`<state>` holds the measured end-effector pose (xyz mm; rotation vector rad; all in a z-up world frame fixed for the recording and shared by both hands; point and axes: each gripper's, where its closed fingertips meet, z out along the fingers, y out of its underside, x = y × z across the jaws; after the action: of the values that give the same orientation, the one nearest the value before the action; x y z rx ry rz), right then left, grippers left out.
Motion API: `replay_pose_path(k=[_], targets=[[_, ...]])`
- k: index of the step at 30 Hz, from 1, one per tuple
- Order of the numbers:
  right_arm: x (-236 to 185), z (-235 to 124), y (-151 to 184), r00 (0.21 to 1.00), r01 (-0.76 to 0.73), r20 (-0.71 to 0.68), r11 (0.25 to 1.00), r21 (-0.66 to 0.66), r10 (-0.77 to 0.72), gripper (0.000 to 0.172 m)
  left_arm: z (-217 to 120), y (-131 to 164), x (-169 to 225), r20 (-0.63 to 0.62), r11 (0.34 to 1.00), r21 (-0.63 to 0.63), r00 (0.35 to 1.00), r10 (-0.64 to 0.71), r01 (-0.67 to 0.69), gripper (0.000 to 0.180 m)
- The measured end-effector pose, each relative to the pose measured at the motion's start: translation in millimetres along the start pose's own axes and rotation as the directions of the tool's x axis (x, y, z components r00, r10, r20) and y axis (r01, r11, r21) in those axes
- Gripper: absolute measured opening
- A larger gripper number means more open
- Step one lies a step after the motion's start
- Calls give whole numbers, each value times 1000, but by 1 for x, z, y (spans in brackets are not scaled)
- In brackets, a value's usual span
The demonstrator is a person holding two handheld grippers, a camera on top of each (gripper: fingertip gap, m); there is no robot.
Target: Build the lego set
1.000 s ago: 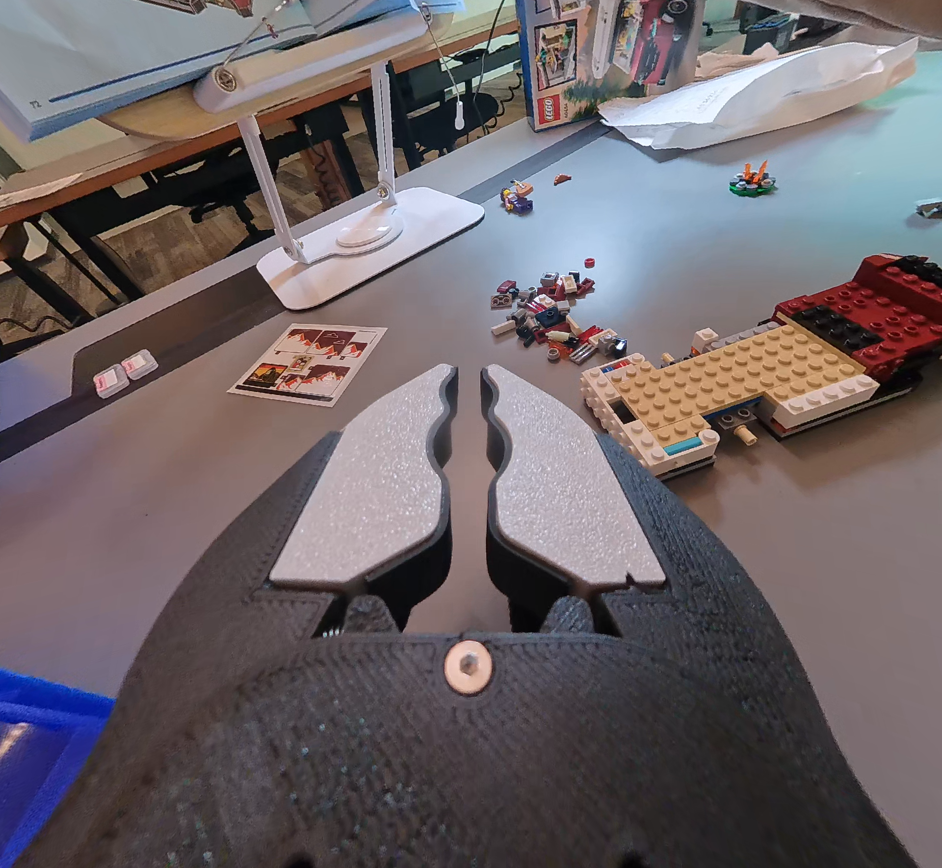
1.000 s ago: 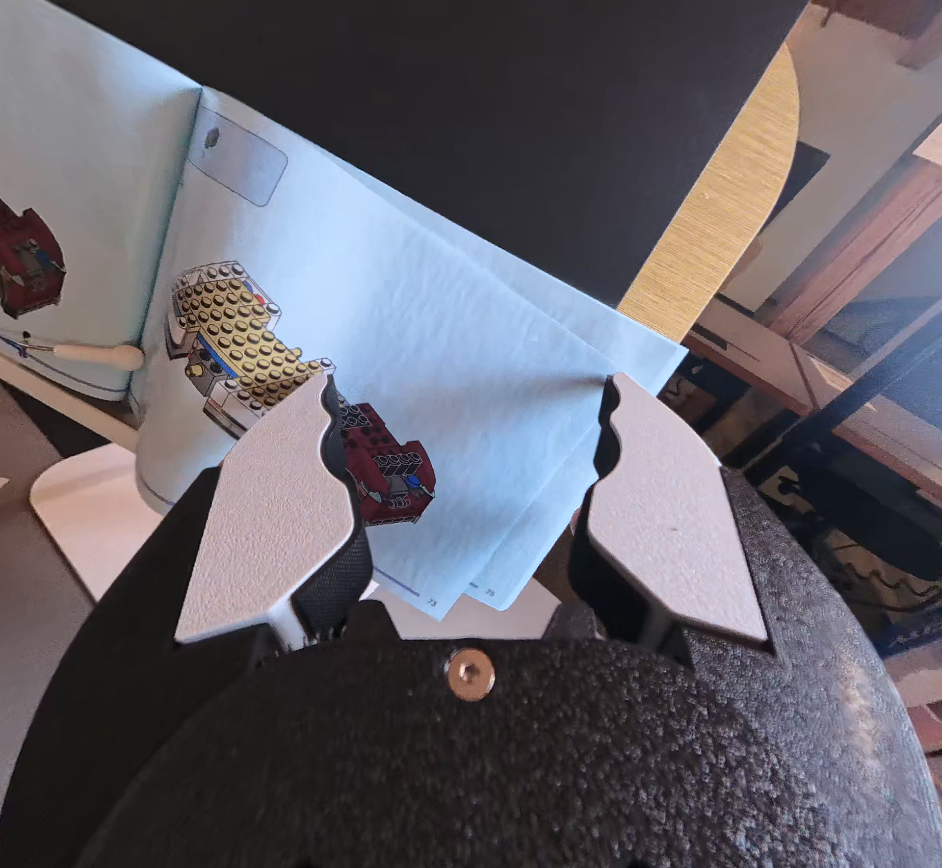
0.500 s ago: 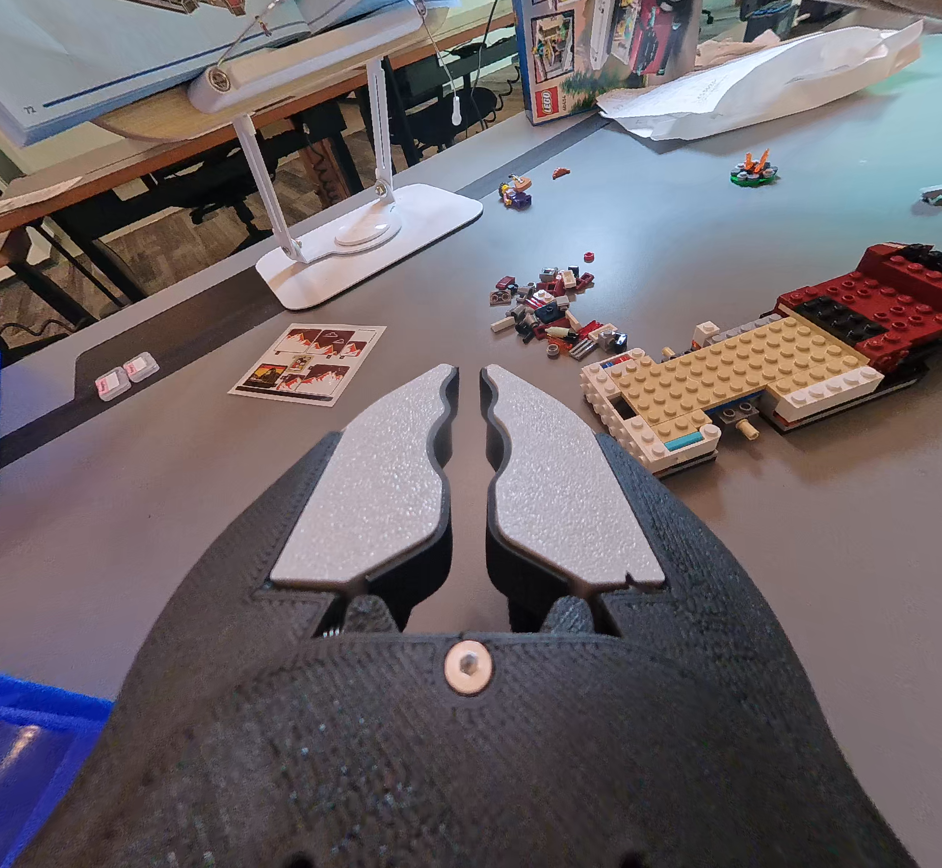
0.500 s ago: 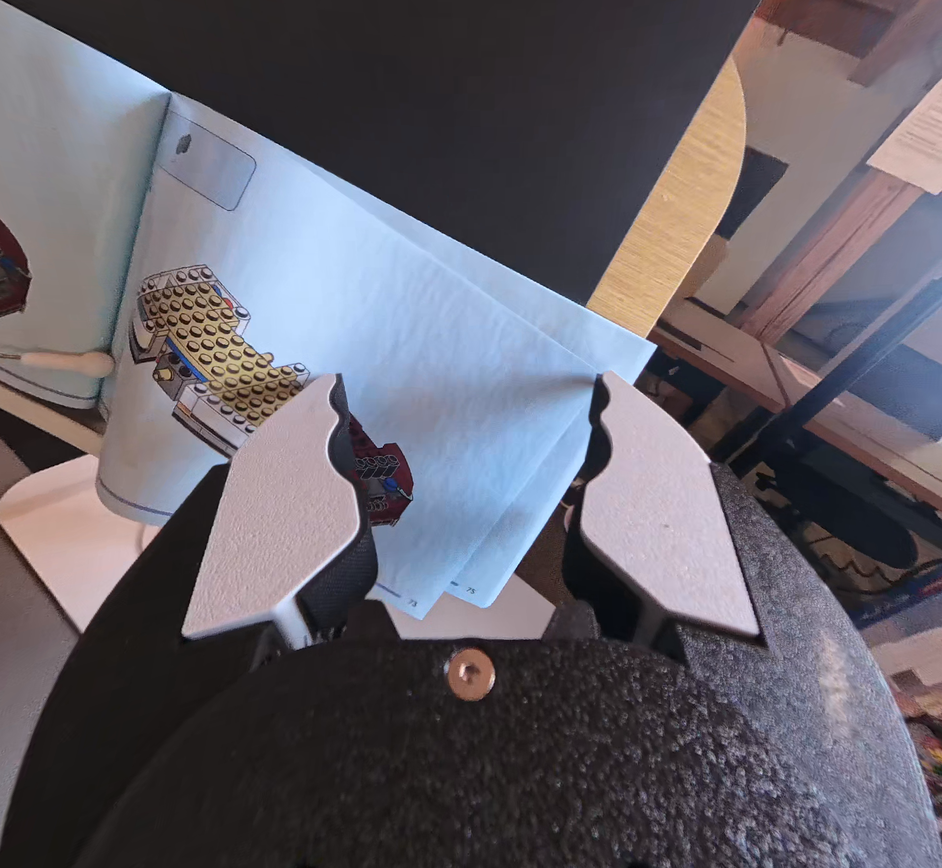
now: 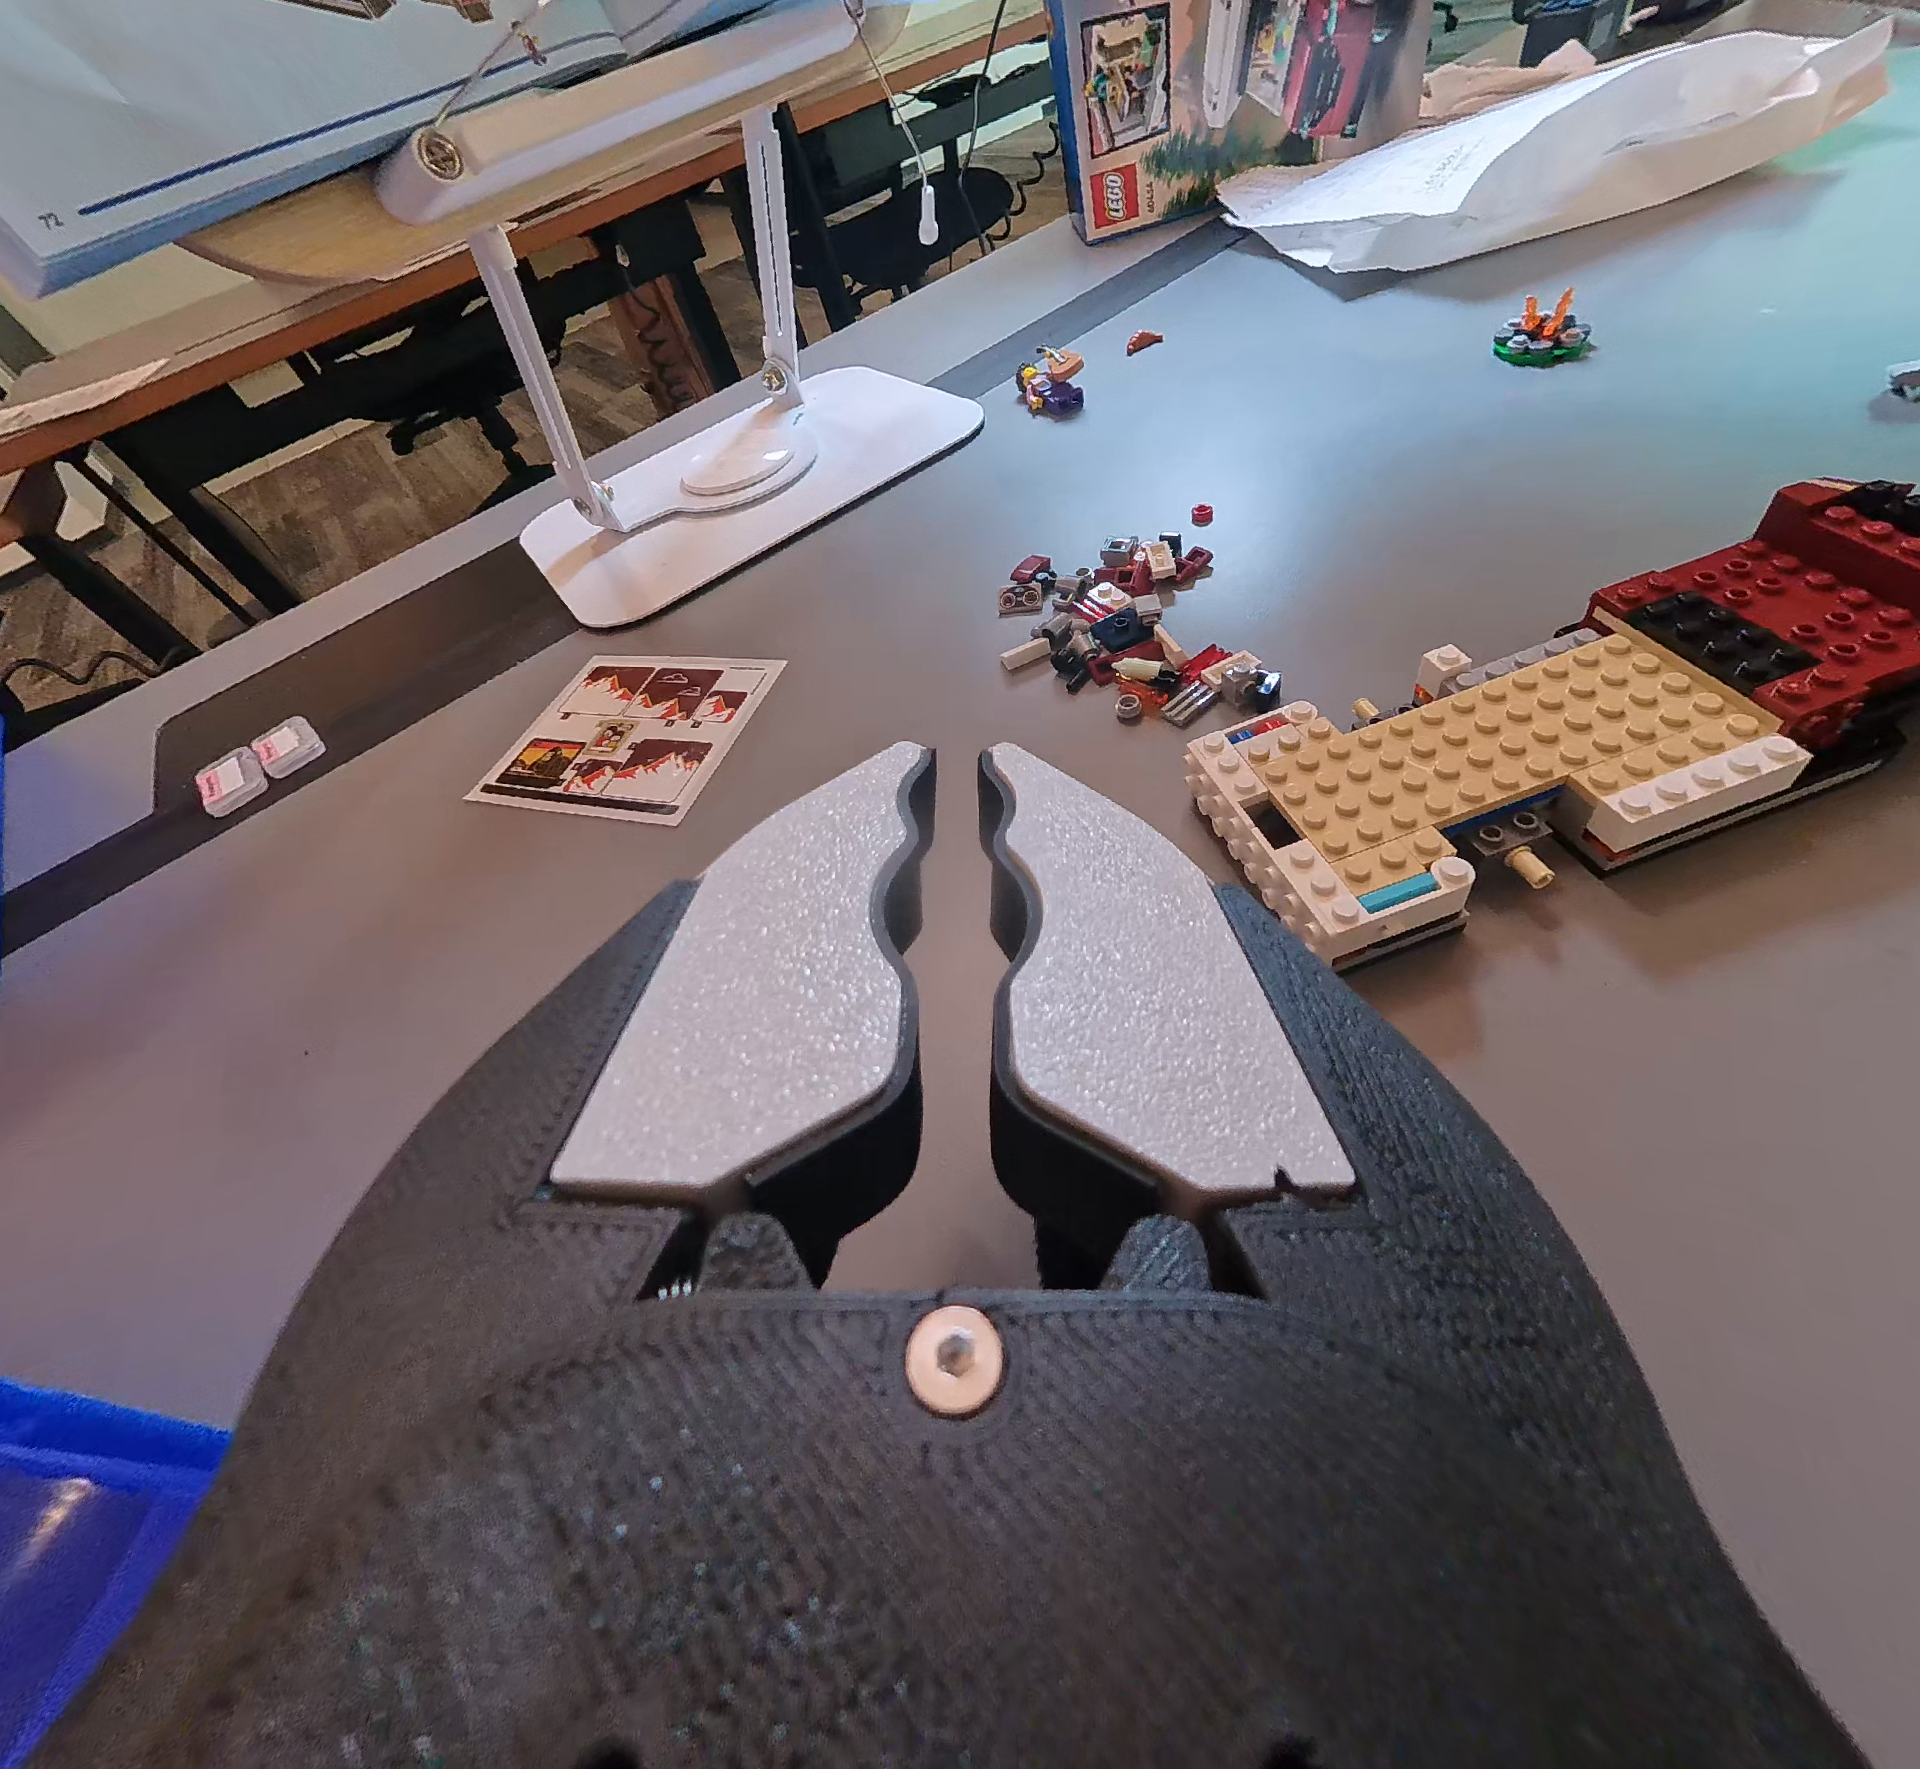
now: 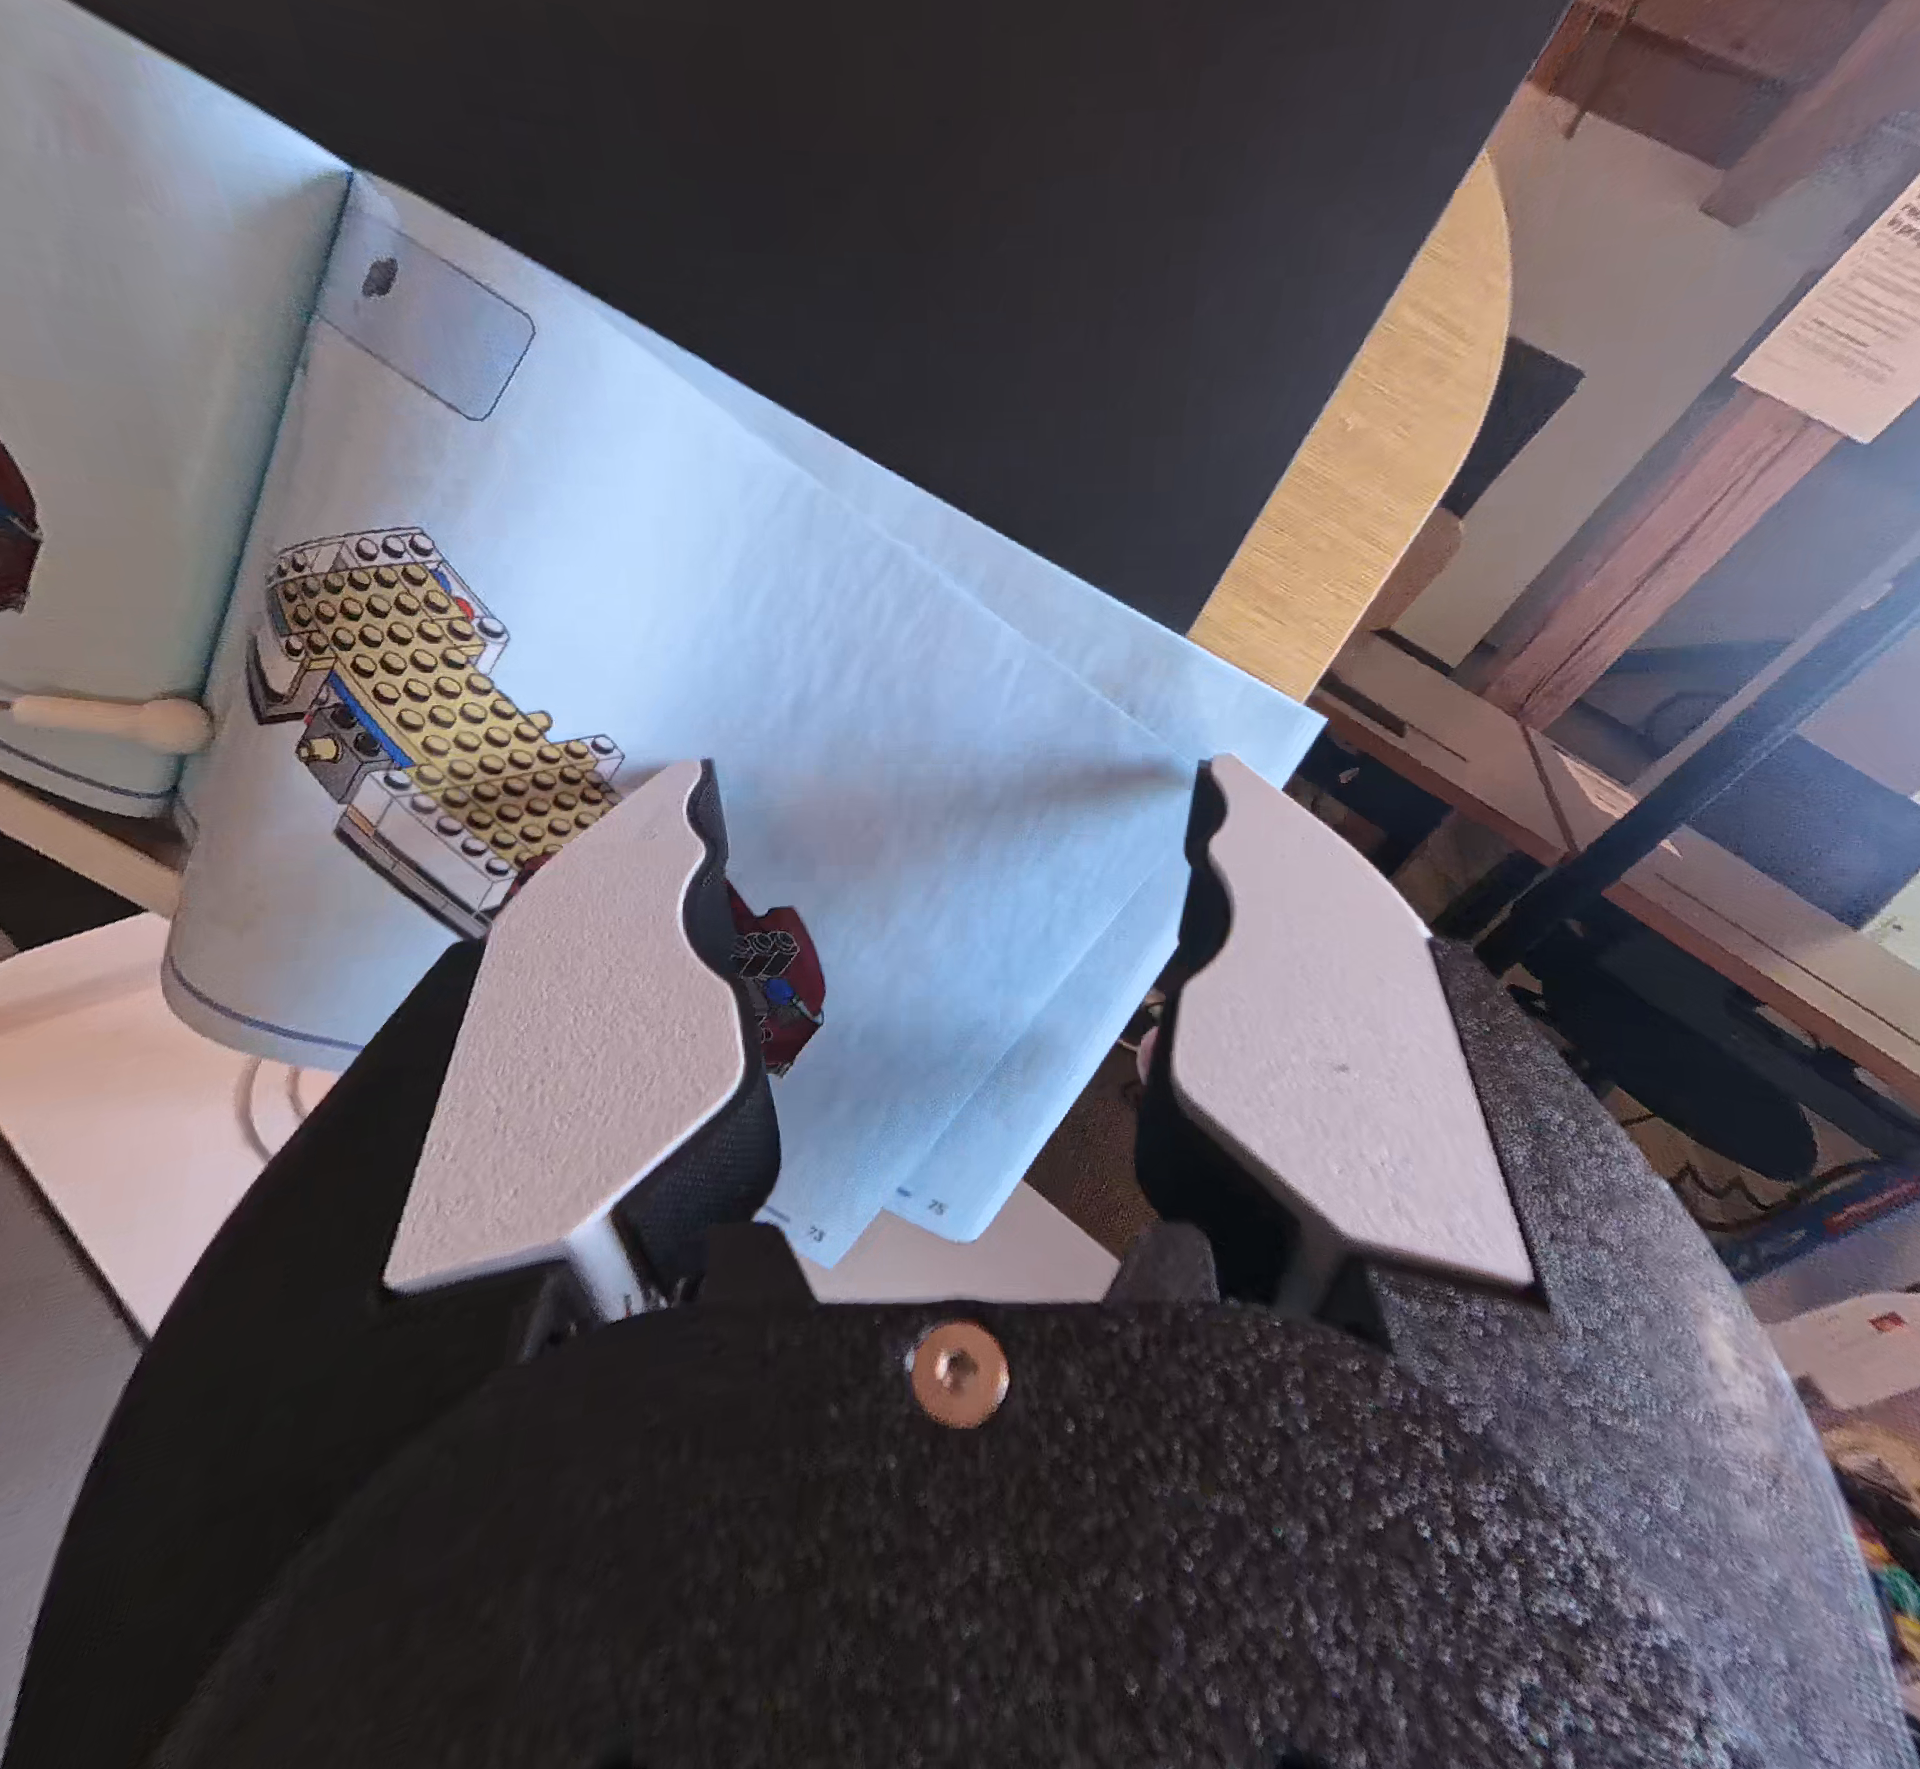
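The left tongs (image 5: 956, 763) hang over bare grey surface (image 5: 312, 1044), nearly clenched, a thin slit between the fingers and nothing in it. Open room lies all about them. A blue bin (image 5: 62, 1511) shows at the near left corner; what it holds cannot be told. Just ahead to the left lies a sticker sheet (image 5: 623, 743), flat, and past it two small white tiles (image 5: 260, 763) sit on a dark strip near the surface's left edge. Ahead to the right rests a tan, white and dark red brick model (image 5: 1507, 763), with a scatter of loose bricks (image 5: 1122, 628) just beyond its near end. Farther off a white stand (image 5: 748, 493) sits close to the far edge and carries an open booklet (image 5: 208, 57). Beyond, a toy box (image 5: 1195, 36) stands upright beside a crumpled white bag (image 5: 1558, 150), with a small green piece (image 5: 1543, 337) in the clear surface before them.

The right tongs (image 6: 956, 784) are held up at the booklet (image 6: 727, 680), released wide. Two loose pale blue pages (image 6: 987, 836) hang between the fingers, their free edge just beside the right finger (image 6: 1309, 971); neither pad presses them. A black sheet (image 6: 935, 161) lies behind the pages, and a wooden board (image 6: 1371, 452) juts out to its right.
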<state>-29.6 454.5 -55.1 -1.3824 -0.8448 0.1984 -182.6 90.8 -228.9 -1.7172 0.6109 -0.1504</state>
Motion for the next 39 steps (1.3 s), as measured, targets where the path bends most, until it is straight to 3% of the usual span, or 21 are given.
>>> replay_pose_path(k=[8, 16, 20, 24, 28, 32, 35, 39], targets=[[-5, 6, 3, 999, -31, 36, 999, -33, 33, 95, 1, 1, 0, -5, 1000, -4, 1000, -2, 2, 8], [-21, 2, 13, 994, -5, 112, 998, -69, 13, 66, 0, 0, 1, -3, 1000, -2, 1000, 5, -5, 7], [-26, -9, 12, 987, -28, 157, 999, -41, 34, 32, 1, -2, 0, 6, 1000, 5, 1000, 11, -11, 7], [-29, -25, 15, 975, -53, 214, 998, -36, 60, 24, 11, -27, -3, 17, 996, 20, 996, 89, -89, 11], [-25, -39, 17, 946, -147, 287, 988, -41, 153, 16, 46, -94, -17, 32, 981, 40, 981, 189, -190, 20], [-20, -47, 19, 859, -317, 392, 944, -97, 329, 15, 112, -151, -54, 128, 940, -3, 932, 340, -342, 24], [-10, -52, 20, 788, -424, 450, 900, -101, 421, 17, 165, -162, -90, 153, 912, -118, 900, 408, -394, 27], [-9, -51, 28, 682, -506, 532, 849, -152, 502, 13, 209, -145, -123, 124, 875, -279, 889, 442, -396, 32]])
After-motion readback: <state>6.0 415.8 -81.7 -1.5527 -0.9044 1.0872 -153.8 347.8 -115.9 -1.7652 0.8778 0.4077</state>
